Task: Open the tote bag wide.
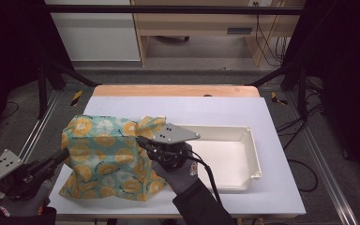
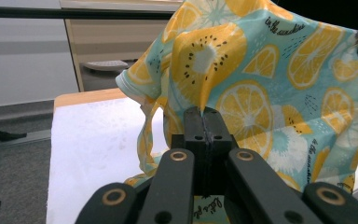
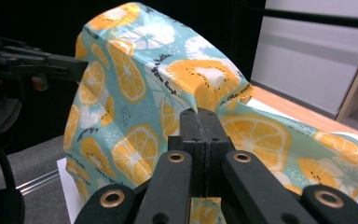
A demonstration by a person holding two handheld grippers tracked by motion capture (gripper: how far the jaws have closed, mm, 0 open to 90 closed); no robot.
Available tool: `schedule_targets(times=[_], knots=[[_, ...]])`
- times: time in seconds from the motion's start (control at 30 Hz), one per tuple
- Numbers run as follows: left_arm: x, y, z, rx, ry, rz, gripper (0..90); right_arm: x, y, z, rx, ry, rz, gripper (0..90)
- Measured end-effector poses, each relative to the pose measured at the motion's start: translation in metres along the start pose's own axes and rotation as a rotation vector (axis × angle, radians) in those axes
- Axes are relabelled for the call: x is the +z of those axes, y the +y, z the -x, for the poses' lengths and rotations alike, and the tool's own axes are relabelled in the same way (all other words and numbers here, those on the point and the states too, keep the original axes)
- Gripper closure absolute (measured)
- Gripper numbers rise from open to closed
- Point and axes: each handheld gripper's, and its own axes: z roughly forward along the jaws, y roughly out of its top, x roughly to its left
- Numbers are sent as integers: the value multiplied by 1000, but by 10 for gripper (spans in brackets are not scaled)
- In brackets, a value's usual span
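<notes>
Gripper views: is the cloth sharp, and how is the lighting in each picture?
Left gripper view: cloth print crisp, evenly lit. Right gripper view: cloth sharp, backdrop at left dark. High view: softer; white tray bright without glare, room edges in deep shadow.

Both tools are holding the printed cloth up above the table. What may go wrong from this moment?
1. The left tool and right tool each pinch only a small fold of the cloth, so it may slip out.
2. The cloth's lower edge rests on the table, so it may drag or bunch.
3. The white tray sits close beside the right tool, which may bump it.
</notes>
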Motion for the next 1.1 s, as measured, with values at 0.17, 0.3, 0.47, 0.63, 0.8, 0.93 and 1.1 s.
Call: schedule_targets(times=[0.17, 0.3, 0.47, 0.63, 0.8, 0.93, 1.1], knots=[[-4, 0, 1, 0, 3, 7, 900, -8, -5, -7, -7, 32, 19, 900], [-5, -3, 4, 8, 7, -2, 900, -7, -12, -10, -5, 48, -3, 900], [-6, -11, 8, 13, 11, -13, 900, -2, -27, -7, 16, 57, -44, 900], [-4, -19, 8, 12, 13, -32, 900, 5, -35, -7, 24, 62, -73, 900], [-4, -25, 6, 1, 15, -45, 900, 15, -45, -7, 32, 60, -109, 892], [-3, -28, 4, -4, 16, -52, 900, 17, -48, -6, 40, 64, -133, 851], [-2, -29, 4, -4, 18, -55, 900, 9, -40, -5, 35, 73, -93, 776]])
